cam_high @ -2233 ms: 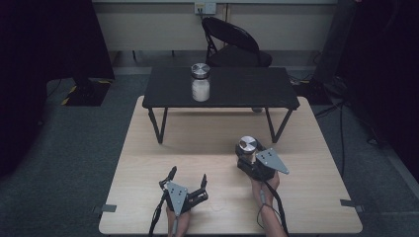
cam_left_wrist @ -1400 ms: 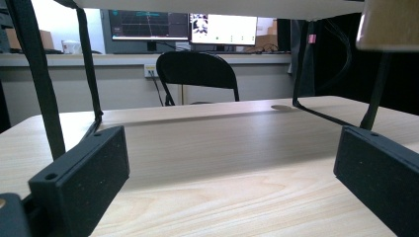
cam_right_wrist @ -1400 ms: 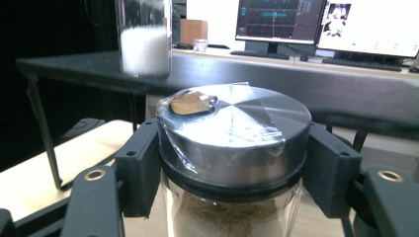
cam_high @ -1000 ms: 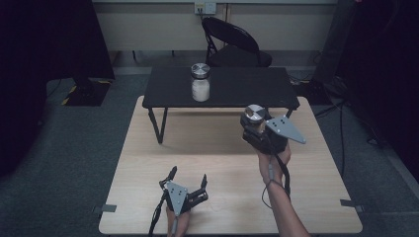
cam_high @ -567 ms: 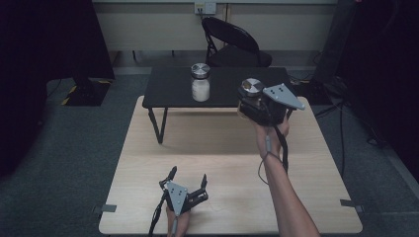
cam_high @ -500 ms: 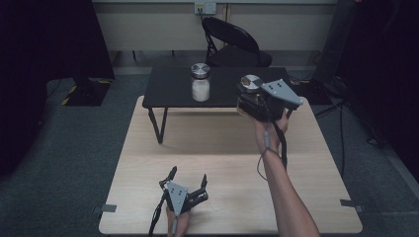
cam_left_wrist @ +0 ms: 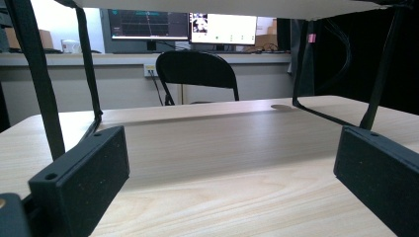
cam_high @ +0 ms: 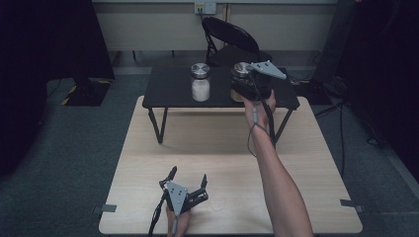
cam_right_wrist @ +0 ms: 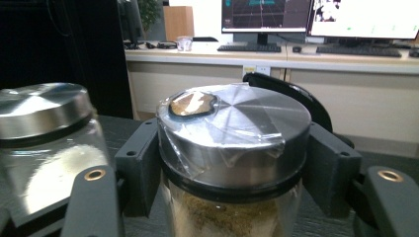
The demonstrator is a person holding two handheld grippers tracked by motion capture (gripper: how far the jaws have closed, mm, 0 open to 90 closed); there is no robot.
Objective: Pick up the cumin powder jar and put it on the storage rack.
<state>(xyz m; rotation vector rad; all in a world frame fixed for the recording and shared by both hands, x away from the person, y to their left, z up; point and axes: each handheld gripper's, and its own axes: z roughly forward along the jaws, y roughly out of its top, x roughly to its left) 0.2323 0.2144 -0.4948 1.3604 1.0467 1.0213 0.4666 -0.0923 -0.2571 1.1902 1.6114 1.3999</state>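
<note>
A glass jar (cam_high: 241,67) with a steel lid and brown grains is between the jaws of my right gripper (cam_high: 248,83), which is shut on it just under the lid. It is held over the right part of the low black table (cam_high: 168,91). I cannot tell whether its base touches the top. In the right gripper view the jar (cam_right_wrist: 232,133) sits between the pads (cam_right_wrist: 141,158), plastic film over its lid. A second jar (cam_high: 200,83), with white contents, stands to its left (cam_right_wrist: 44,128). My left gripper (cam_high: 187,175) rests open on the wooden table (cam_high: 212,148), nothing between its jaws (cam_left_wrist: 232,168).
The black table stands on thin legs (cam_left_wrist: 37,74) at the far half of the wooden table. A black folding chair (cam_high: 232,42) is behind it. Grey carpet surrounds the table, and monitors (cam_right_wrist: 316,15) line a desk at the back wall.
My right gripper has carried the brown jar up from the wooden table and away to the black table, beside the white jar. The left gripper has stayed still.
</note>
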